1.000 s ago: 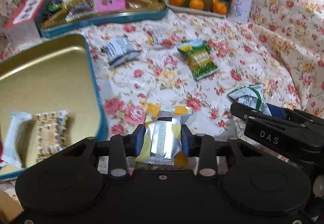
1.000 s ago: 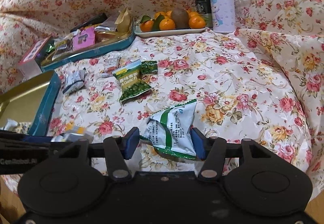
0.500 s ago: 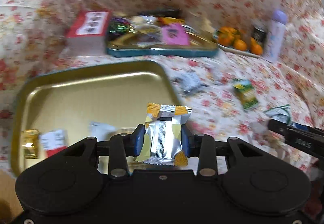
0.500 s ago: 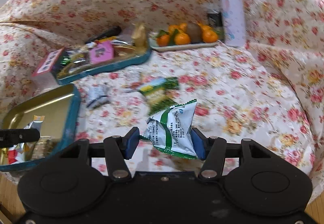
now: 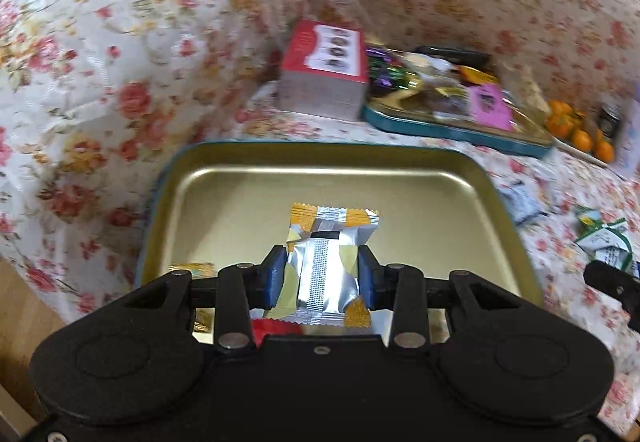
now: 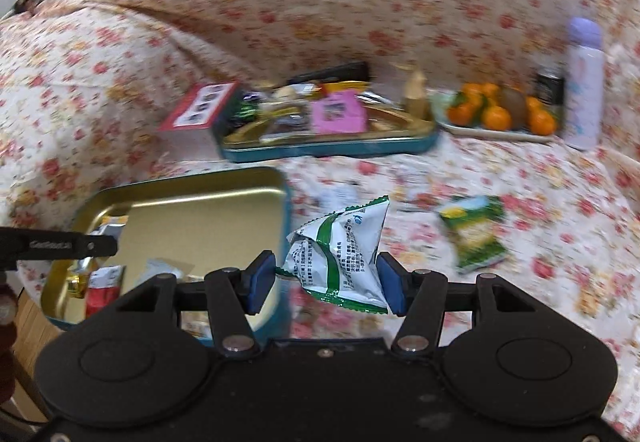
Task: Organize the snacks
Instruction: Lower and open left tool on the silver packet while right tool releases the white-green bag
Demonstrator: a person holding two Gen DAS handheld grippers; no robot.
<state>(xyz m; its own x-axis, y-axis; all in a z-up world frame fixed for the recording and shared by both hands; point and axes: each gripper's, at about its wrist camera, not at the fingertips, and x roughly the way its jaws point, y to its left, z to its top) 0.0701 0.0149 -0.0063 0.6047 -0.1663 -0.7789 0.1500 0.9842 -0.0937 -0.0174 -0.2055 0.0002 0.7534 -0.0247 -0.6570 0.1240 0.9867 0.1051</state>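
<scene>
Your left gripper, clamped on the silver-and-yellow packet, has swung from above the floral cloth to above the gold tray, so a drop is likely next. Your right gripper, gripping the white-and-green bag, has drifted left and now sits just right of the tray's near corner.

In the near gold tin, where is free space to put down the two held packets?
The near tin is bare across its middle and far half, up to the far rim. Its near left corner is crowded with small wrappers. The far tin is full. Open cloth lies between the near tin, far tin and green bag.
</scene>
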